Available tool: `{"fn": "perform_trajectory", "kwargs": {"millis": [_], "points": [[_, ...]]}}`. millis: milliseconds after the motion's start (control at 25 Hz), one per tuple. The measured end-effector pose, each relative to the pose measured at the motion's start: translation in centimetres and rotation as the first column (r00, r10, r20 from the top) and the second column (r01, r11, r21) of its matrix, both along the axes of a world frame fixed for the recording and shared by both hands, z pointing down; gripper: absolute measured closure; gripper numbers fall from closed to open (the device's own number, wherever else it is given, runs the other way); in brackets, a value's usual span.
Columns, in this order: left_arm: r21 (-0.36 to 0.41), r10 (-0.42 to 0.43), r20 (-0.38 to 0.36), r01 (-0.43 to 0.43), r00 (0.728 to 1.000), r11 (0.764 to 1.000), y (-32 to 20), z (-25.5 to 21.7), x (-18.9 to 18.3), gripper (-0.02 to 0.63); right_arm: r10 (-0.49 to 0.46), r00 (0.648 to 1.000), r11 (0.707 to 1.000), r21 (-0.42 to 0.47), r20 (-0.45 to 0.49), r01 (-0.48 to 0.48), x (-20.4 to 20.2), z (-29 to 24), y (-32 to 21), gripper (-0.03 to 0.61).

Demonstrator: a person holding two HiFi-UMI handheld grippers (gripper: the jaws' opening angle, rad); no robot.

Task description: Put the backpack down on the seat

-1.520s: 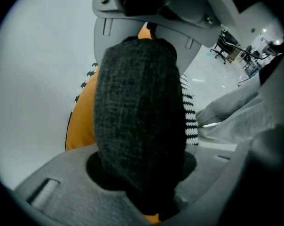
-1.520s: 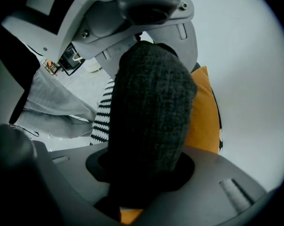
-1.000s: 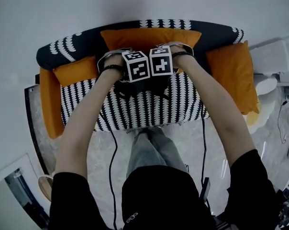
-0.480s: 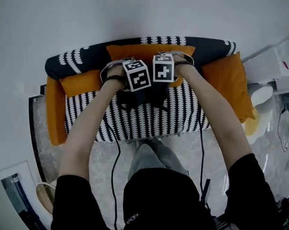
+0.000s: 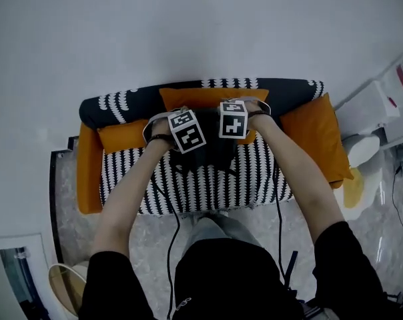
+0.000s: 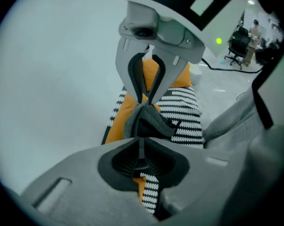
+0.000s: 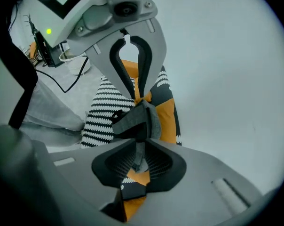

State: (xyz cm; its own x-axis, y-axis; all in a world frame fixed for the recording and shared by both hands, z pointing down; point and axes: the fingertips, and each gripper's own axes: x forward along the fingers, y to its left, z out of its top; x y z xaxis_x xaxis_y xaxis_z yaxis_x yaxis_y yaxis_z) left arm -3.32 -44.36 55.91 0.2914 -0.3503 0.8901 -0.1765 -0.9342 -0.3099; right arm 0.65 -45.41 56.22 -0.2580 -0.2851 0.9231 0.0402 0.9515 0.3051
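Note:
A dark backpack (image 5: 212, 157) lies on the striped sofa seat (image 5: 188, 191), against the back cushion. Both grippers meet over its top. My left gripper (image 6: 140, 157) is closing, with a thin grey strip of the backpack's top fabric (image 6: 149, 121) pinched between its pads. My right gripper (image 7: 139, 158) is closing too, and the same grey fabric (image 7: 135, 119) is caught in its jaws. Each gripper view shows the other gripper's jaws nipping that fabric from the far side. In the head view the marker cubes hide both sets of jaws.
Orange cushions sit at the sofa's left arm (image 5: 88, 169), right arm (image 5: 315, 142) and back (image 5: 208, 97). White furniture (image 5: 371, 109) stands to the right. Cables trail over the marble floor (image 5: 301, 225). A round basket (image 5: 65, 285) is at lower left.
The head camera has drawn back, so the sofa looks smaller and sits lower in view. Both grippers stay side by side over the backpack near the back cushion.

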Motion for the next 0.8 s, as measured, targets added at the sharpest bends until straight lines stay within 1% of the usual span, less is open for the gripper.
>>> {"fn": "perform_trajectory", "kwargs": {"millis": [120, 200, 240, 360, 480, 560, 640, 720, 800], "points": [[0.056, -0.055, -0.073, 0.059, 0.996, 0.997, 0.2, -2.3, -0.1, 0.6, 0.044, 0.996, 0.997, 0.063, 0.071, -0.048, -0.4, -1.6, 0.4, 0.566], [0.083, -0.099, -0.134, 0.11, 0.986, 0.99, 0.1, -3.8, -0.2, 0.607, 0.091, 0.985, 0.991, 0.081, 0.146, -0.103, -0.7, -2.7, 0.6, 0.569], [0.091, -0.126, -0.166, 0.143, 0.978, 0.986, -0.1, -4.5, -0.4, 0.609, 0.117, 0.974, 0.987, 0.086, 0.195, -0.136, -1.0, -3.5, 0.7, 0.569], [0.083, -0.205, -0.261, 0.233, 0.943, 0.969, 0.5, -6.0, -0.8, 0.609, 0.18, 0.919, 0.97, 0.09, 0.352, -0.224, -1.9, -5.9, 1.8, 0.571], [0.113, -0.205, -0.327, 0.253, 0.923, 0.961, 1.3, -8.6, -0.8, 0.609, 0.215, 0.864, 0.949, 0.114, 0.455, -0.295, -2.3, -8.2, 2.1, 0.571], [0.139, -0.205, -0.375, 0.274, 0.904, 0.952, 1.3, -10.4, -0.9, 0.611, 0.25, 0.814, 0.927, 0.115, 0.524, -0.358, -2.1, -9.8, 2.0, 0.571], [0.162, -0.215, -0.432, 0.309, 0.876, 0.937, 1.2, -12.2, -1.3, 0.611, 0.285, 0.75, 0.903, 0.094, 0.597, -0.418, -2.0, -11.4, 2.1, 0.571], [0.173, -0.234, -0.499, 0.36, 0.835, 0.917, 1.5, -14.0, -1.8, 0.609, 0.313, 0.679, 0.88, 0.066, 0.664, -0.47, -1.7, -12.9, 2.4, 0.571], [0.168, -0.257, -0.574, 0.42, 0.777, 0.892, 1.9, -15.6, -2.2, 0.609, 0.333, 0.612, 0.855, 0.044, 0.717, -0.517, -1.1, -14.1, 2.7, 0.571]]}}
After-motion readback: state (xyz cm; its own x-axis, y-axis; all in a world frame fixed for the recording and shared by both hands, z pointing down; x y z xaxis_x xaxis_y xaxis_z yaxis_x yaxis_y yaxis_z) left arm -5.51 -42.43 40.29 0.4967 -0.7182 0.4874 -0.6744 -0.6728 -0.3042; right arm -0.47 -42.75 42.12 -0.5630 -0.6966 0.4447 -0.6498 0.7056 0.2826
